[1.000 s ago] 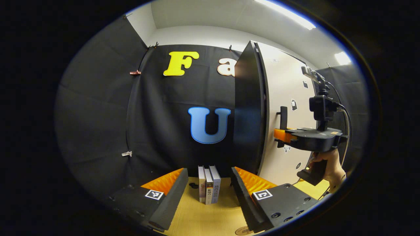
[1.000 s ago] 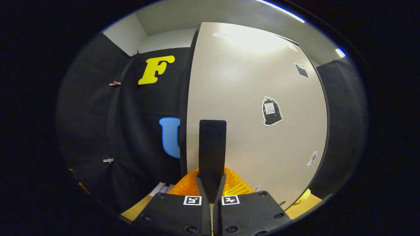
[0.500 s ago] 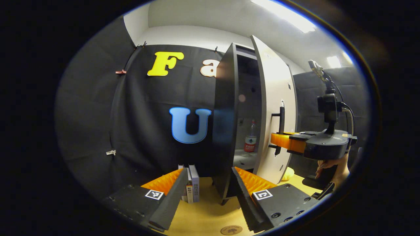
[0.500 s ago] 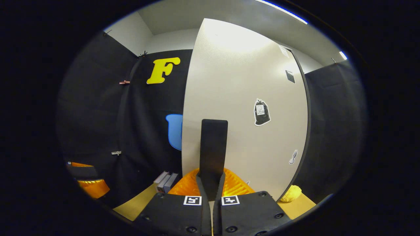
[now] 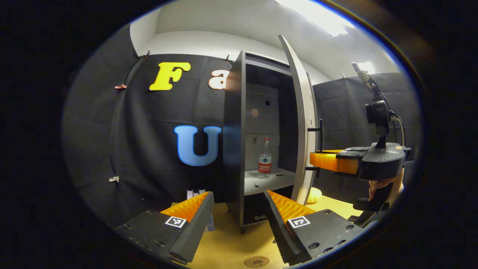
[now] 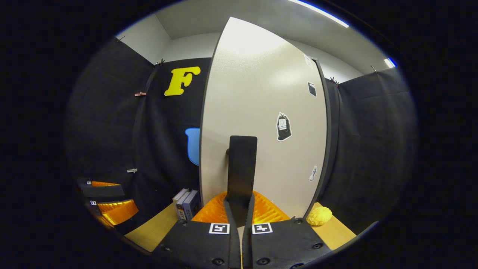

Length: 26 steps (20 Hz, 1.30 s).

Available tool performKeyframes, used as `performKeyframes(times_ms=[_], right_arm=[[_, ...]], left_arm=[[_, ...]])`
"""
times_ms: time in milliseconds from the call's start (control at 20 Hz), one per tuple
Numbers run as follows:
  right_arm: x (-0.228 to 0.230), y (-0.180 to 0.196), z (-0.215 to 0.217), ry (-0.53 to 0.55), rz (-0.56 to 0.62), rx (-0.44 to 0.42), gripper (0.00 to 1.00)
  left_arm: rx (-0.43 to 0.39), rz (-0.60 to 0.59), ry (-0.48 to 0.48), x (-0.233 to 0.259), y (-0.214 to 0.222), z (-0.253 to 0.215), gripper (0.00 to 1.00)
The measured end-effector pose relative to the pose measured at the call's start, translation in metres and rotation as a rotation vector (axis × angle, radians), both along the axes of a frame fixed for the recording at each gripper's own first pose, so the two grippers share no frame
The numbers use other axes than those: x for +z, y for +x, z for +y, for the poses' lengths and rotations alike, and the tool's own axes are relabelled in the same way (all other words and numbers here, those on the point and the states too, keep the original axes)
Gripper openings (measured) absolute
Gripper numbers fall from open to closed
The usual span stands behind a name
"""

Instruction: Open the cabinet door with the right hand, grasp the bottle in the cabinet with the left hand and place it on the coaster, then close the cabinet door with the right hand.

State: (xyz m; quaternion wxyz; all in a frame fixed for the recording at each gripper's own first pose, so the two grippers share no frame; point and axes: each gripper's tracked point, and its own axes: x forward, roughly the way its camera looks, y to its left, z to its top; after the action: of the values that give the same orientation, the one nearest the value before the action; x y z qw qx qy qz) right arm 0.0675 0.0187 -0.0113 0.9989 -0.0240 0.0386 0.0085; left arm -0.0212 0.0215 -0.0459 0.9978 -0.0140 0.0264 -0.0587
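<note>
A: Where's your bottle?

B: It stands upright on the shelf inside the cabinet, toward the back, clear with a red label. The landmark is the cabinet; everything else I'll place from it.

A: And the door?

B: Swung well out from the cabinet, so in the left gripper view you see it nearly edge-on at the cabinet's right side. Your right tool is clamped on the handle, both fingers pressed close against the dark bar. In the left gripper view that same tool sits level at the handle, just right of the door, with your hand gripping it from below.

A: The left tool?

B: Spread wide and holding nothing. It is in front of the cabinet, well apart from it, pointing at the open compartment. From the right gripper view it shows low, left of the door.

A: The coaster?

B: A round disc on the tabletop, in front of the cabinet, close below your left tool.

A: Anything else?

B: Books stand upright on the tabletop left of the cabinet. A yellow lump lies on the tabletop right of the door; what it is I cannot tell.
</note>
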Motion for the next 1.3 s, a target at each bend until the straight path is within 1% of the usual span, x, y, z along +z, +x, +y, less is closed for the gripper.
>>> performKeyframes(times_ms=[300, 400, 450, 500, 550, 650, 750, 900, 1100, 1250, 1300], right_arm=[[0.006, -0.035, -0.040, 0.002, 0.015, -0.080, 0.07], [0.008, -0.040, -0.051, 0.005, 0.022, -0.116, 0.06], [0.008, -0.044, -0.058, 0.006, 0.025, -0.132, 0.09], [0.009, -0.048, -0.066, 0.004, 0.026, -0.144, 0.06], [0.010, -0.054, -0.075, 0.006, 0.026, -0.154, 0.06], [0.011, -0.064, -0.091, 0.021, 0.032, -0.172, 0.06], [0.011, -0.073, -0.113, 0.033, 0.042, -0.200, 0.05], [0.014, -0.087, -0.152, 0.016, 0.032, -0.256, 0.05], [0.037, -0.095, -0.200, 0.016, -0.028, -0.288, 0.05], [0.034, -0.100, -0.221, 0.093, -0.016, -0.242, 0.05], [0.036, -0.098, -0.224, 0.088, -0.017, -0.227, 0.05]], left_arm=[[-0.132, -0.004, -0.054, -0.003, 0.017, -0.046, 0.84], [-0.176, -0.023, -0.062, 0.002, 0.024, -0.064, 0.84], [-0.201, -0.029, -0.062, 0.004, 0.028, -0.074, 0.84], [-0.221, -0.032, -0.060, 0.004, 0.031, -0.083, 0.87], [-0.241, -0.040, -0.056, 0.006, 0.036, -0.093, 0.84], [-0.271, -0.056, -0.052, 0.007, 0.046, -0.115, 0.83], [-0.301, -0.059, -0.051, 0.008, 0.051, -0.139, 0.84], [-0.353, -0.068, -0.050, 0.012, 0.057, -0.177, 0.84], [-0.376, -0.064, -0.036, 0.014, 0.068, -0.218, 0.83], [-0.366, -0.060, -0.047, 0.014, 0.077, -0.241, 0.83], [-0.360, -0.057, -0.047, 0.014, 0.081, -0.249, 0.83]])
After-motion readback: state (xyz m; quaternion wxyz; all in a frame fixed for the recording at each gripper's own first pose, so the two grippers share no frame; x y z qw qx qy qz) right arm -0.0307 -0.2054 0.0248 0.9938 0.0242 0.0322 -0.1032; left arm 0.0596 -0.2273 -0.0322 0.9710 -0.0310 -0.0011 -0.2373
